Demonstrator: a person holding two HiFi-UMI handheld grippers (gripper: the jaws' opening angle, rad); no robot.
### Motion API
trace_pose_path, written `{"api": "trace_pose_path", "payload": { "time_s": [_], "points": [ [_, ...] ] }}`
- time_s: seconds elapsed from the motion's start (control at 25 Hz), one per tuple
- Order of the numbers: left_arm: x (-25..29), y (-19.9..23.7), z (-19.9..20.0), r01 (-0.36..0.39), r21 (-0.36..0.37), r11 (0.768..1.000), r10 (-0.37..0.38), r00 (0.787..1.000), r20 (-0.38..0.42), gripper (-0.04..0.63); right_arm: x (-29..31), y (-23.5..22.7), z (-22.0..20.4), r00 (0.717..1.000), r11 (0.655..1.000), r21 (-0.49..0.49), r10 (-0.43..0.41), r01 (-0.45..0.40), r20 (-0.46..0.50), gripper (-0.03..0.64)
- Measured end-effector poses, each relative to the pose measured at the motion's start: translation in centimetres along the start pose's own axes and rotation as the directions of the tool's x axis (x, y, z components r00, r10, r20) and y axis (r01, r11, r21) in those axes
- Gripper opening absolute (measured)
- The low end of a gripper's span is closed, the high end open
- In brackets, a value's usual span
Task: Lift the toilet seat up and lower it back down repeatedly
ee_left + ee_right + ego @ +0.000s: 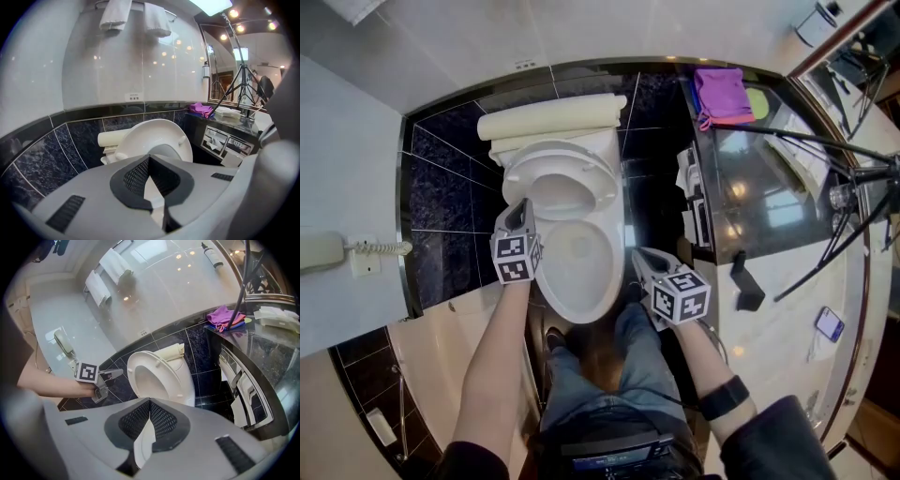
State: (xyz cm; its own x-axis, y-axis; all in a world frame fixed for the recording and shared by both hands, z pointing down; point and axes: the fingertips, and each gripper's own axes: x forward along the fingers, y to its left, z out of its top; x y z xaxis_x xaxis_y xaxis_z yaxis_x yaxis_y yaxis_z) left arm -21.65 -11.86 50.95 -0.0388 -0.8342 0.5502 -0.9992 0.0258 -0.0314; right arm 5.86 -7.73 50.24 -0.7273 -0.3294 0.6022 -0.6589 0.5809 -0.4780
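The glossy white plastic toilet seat [605,178], an oval ring, stood raised and tilted back toward the wall. The smooth white porcelain bowl [581,272] lay open below it. Behind the seat sat a cream, roll-shaped object [553,120] (folded towel or hard cover, it was not clear which). Polished blue-black marbled wall tiles [441,187] ran round the toilet under pale glossy panels.

The left gripper [520,204], grey moulded plastic with black mesh-textured pads, had its fingers brought together at the tips with nothing between them. Those tips were just beside the seat's left rim. In the right gripper view a thin strip of dark tile seemed to part them, so contact could not be confirmed. The right gripper [637,255] was likewise closed and empty. It hung lower, near the bowl's right side, well apart from the seat.

To the right, a black polished stone counter [750,187] carried a crumpled purple cloth [720,94], and thin black tripod legs [806,142] crossed above it.

The seat's hinge was hidden behind the ring. The person's jeans-clad knees cut off the bowl's near end, and each gripper's own body blocked the lower half of its view.
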Motion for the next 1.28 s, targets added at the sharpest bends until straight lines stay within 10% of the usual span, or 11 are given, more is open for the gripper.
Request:
{"api": "trace_pose_path", "payload": {
  "time_s": [1.28],
  "points": [
    [-31.5, -1.0, 3.3, 0.144, -0.007, 0.99, -0.141, 0.979, 0.15, 0.0, -13.3, 14.3, 1.9, 0.961, 0.946, -0.235, -0.173, 0.223, 0.215, 0.017]
  ]
}}
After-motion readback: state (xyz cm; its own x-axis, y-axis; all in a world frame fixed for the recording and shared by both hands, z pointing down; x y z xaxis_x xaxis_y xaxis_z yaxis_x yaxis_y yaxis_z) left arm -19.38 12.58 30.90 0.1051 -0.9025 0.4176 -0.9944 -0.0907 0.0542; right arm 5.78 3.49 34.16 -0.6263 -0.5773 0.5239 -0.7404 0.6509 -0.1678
